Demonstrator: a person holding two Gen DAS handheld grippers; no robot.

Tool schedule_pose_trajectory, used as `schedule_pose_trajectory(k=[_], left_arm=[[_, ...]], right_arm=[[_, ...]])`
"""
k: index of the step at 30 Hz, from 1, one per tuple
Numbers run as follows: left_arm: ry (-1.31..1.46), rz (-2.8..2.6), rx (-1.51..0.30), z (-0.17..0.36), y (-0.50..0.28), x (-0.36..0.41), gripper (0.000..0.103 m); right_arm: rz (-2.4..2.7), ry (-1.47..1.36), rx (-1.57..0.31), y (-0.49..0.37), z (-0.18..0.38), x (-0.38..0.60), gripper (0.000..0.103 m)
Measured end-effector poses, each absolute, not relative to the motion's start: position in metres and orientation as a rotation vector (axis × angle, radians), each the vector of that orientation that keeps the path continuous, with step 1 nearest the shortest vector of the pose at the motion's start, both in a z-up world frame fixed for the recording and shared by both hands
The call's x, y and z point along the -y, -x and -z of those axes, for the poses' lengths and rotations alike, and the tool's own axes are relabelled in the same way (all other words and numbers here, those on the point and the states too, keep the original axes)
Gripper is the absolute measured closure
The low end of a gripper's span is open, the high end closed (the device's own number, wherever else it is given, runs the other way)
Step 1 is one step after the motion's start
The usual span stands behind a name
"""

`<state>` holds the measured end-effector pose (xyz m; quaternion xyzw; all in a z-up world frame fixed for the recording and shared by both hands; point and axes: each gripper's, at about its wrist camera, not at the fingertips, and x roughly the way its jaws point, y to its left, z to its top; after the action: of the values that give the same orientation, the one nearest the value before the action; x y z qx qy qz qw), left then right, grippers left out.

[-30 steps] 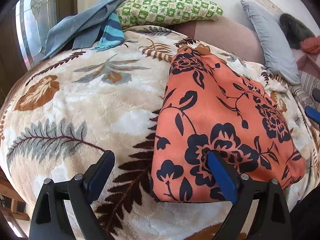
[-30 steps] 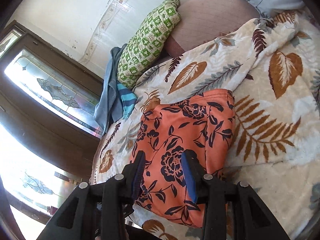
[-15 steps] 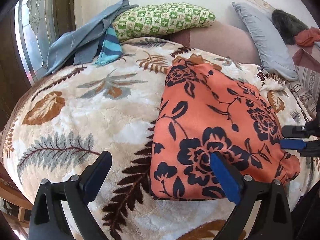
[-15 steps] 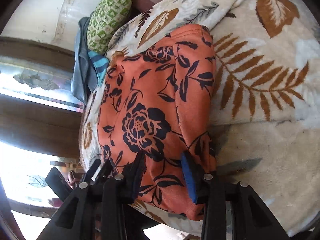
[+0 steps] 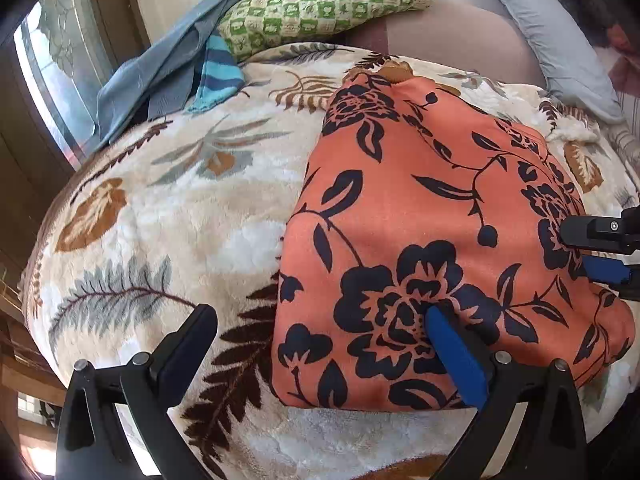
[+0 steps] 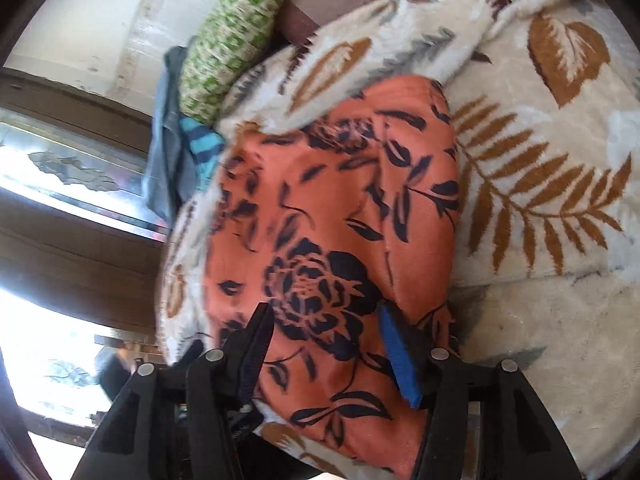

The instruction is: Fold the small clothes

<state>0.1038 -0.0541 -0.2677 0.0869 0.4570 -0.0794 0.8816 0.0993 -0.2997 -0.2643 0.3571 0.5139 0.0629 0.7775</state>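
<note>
Orange floral garment [image 5: 420, 216] lies folded on the bed's blanket [image 5: 160, 216]: light, limp, probably slippery. Left gripper [image 5: 320, 332] straddles its near-left corner, opening wide, holding nothing. Right gripper [image 6: 324, 332] opens over the cloth, seemingly gripping nothing. Pinch a corner.

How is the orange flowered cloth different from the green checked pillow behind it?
The orange flowered cloth carries large dark blossoms and leaves; the green checked pillow has small green and cream squares. The cloth lies folded flat in the middle of the leaf-print blanket; the pillow lies plump at the far edge, by the wall. The cloth looks smooth and thin, the pillow thick and stuffed. Both rest on the bed.
</note>
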Motion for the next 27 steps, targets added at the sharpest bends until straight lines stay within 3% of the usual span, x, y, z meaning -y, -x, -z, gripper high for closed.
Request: schedule_pose_trajectory(k=[7,18,27], left_arm=[[-0.233,0.148,-0.882,0.239,-0.089,0.057,0.000],[-0.228,0.124,-0.712,0.165,-0.069,0.061,0.000],[-0.225,0.141,-0.645,0.133,-0.057,0.072,0.000]], right_arm=[[-0.183,-0.768,-1.056,-0.088,0.242,0.304,0.044],[-0.180,-0.471,-0.858,-0.072,0.192,0.272,0.044],[-0.174,-0.468,-0.801,-0.058,0.179,0.284,0.044]])
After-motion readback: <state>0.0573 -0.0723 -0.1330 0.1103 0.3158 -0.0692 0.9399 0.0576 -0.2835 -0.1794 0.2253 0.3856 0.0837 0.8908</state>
